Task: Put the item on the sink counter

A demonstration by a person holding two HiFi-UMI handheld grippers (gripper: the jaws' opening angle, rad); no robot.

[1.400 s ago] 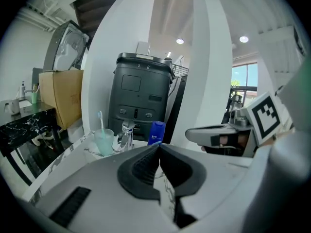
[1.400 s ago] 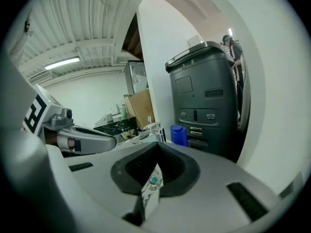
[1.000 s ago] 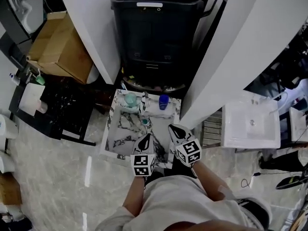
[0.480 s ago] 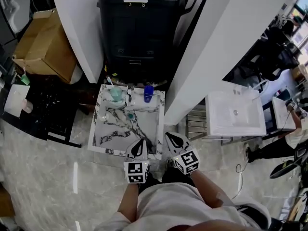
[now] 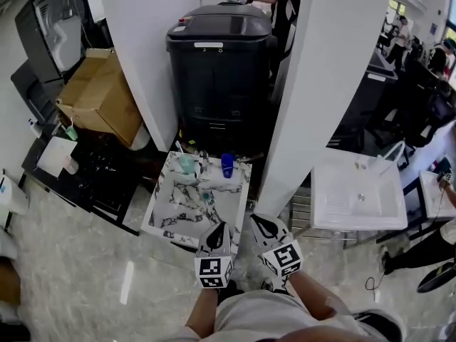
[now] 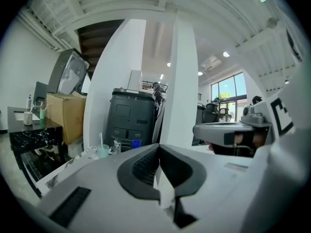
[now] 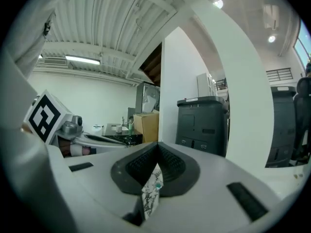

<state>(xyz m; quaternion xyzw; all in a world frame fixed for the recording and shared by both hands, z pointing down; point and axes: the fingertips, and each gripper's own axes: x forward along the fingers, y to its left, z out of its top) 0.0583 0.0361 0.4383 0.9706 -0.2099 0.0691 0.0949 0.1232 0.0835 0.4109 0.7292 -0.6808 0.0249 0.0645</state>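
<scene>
Left tongs [image 5: 217, 228] and right tongs [image 5: 258, 221]: both closed, nothing between the jaws, side by side at the near edge of the marbled surface [image 5: 171, 216]. Mid-surface: a small teal object [image 5: 206, 196]. Far edge: teal cup [image 5: 187, 164] holding a toothbrush; to its right, standing apart and upright, the blue container [image 5: 227, 165]. Behind the surface: black cabinet [image 5: 217, 70].

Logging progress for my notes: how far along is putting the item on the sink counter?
Looks done: a green cup, a blue container and a small teal item sit on the marble sink counter. In hand: nothing; the left gripper and right gripper are both shut and empty by the counter's near edge. Left: apparently nothing, though which item was placed can't be told.
</scene>
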